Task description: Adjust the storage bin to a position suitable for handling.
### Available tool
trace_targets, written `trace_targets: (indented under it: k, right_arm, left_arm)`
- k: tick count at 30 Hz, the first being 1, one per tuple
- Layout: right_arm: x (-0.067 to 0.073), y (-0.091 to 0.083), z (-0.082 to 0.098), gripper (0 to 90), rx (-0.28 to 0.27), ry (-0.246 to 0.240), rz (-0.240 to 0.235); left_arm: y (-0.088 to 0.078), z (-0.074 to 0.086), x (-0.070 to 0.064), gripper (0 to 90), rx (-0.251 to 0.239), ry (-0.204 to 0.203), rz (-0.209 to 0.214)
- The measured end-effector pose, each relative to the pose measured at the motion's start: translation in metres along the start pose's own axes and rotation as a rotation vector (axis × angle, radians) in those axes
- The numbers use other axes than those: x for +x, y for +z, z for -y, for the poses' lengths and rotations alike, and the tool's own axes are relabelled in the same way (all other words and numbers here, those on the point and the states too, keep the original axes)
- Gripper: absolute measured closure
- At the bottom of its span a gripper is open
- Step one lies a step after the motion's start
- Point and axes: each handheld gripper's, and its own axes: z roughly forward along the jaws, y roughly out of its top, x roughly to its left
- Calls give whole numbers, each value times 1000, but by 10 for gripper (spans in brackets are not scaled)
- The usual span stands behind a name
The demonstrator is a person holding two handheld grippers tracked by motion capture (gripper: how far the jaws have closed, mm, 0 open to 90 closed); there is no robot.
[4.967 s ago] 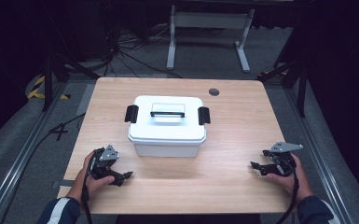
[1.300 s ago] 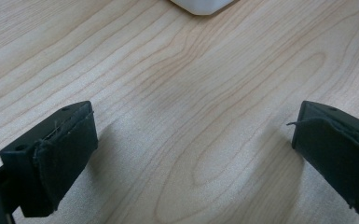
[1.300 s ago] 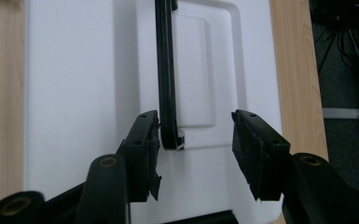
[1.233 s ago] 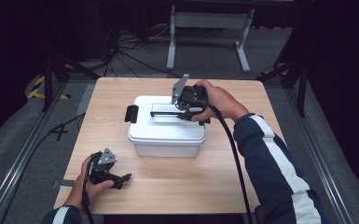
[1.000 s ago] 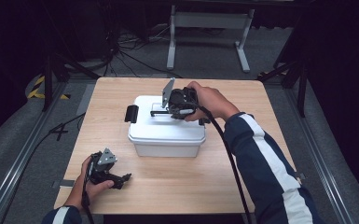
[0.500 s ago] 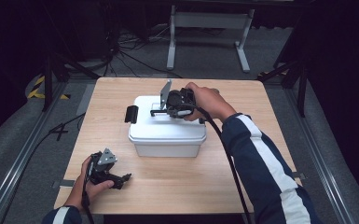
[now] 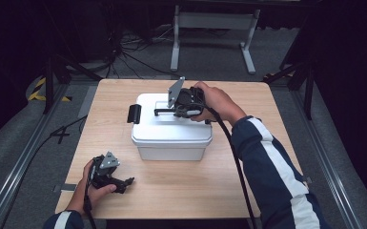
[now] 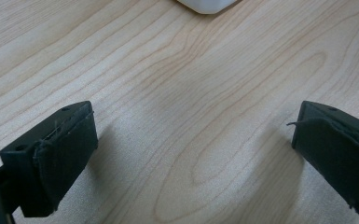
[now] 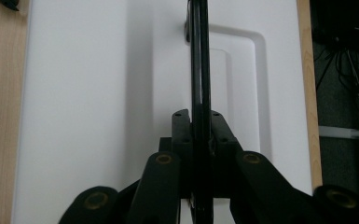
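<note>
A white lidded box (image 7: 171,138) stands mid-table, with a thin black handle (image 7: 163,112) raised upright on its lid. My right gripper (image 7: 174,112) reaches in from the right over the lid and is shut on that handle. In the right gripper view the handle (image 9: 199,56) runs straight up between the closed jaws of the right gripper (image 9: 199,128), above the white lid (image 9: 98,93). My left gripper (image 7: 124,182) rests on the table at the front left, open and holding nothing. The left gripper (image 8: 191,154) has only bare wood between its pads.
A black latch (image 7: 134,113) sits on the box's left end. The wooden table (image 7: 195,191) has free room in front of the box and on both sides. One corner of the box (image 8: 205,4) shows beyond the left jaws. Dark floor, cables and a stand lie behind.
The right hand came from the table's front right up onto the box lid, and its gripper has closed on the handle and shifted slightly left. The left gripper has stayed put.
</note>
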Motion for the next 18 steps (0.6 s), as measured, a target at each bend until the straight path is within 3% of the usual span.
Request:
trace_targets:
  k: [11,18]
  right_arm:
    - [-1,-13,4,847,-25,-5,20]
    - [2,-19,7,846,-14,-13,28]
  left_arm:
    - [0,0,0,6,0,0,0]
    - [0,1,-1,6,-3,-13,-3]
